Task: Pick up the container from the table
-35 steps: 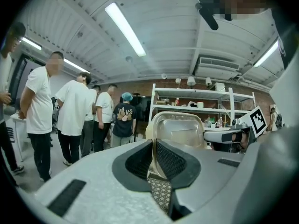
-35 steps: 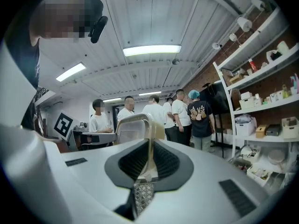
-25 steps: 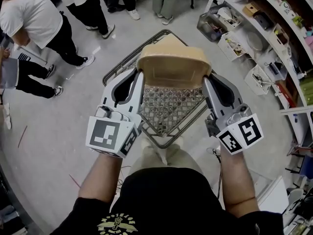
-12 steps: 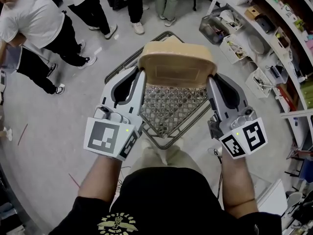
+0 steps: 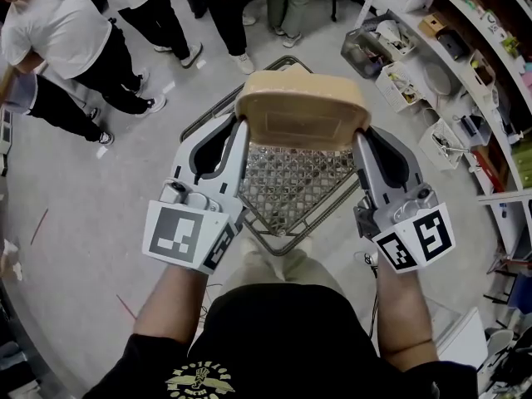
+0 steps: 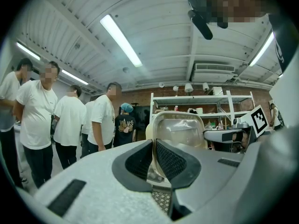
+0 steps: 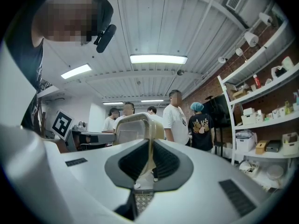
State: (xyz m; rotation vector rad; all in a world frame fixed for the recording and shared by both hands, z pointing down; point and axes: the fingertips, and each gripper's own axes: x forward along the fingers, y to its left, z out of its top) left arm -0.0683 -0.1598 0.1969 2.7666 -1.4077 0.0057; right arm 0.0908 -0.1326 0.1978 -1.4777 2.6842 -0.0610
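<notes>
Holding the beige container (image 5: 301,109) between both claws, over the far end of the wire-mesh table (image 5: 287,191). We are gripping it from opposite sides: the left gripper (image 5: 239,127) is biting on its left edge and the right gripper (image 5: 359,135) on its right edge.

In the left gripper view the jaws are sitting nearly together, with the container's thin rim pinched between the ribbed black pads (image 6: 170,158). The right gripper view is showing the same: jaws closed down on the rim, pads pressing it from both sides. Both claws are pointing level and away from us, with the marker cubes (image 5: 184,235) sitting at the near ends.

Both gripper views are showing the mesh below the jaws, so the container is sitting higher than the table top. We cannot tell from the head view how far clear it is.

Around us, several people in white shirts (image 5: 58,32) are standing on the grey floor to the upper left. Shelving with bins and boxes (image 5: 465,56) is running along the right side.
</notes>
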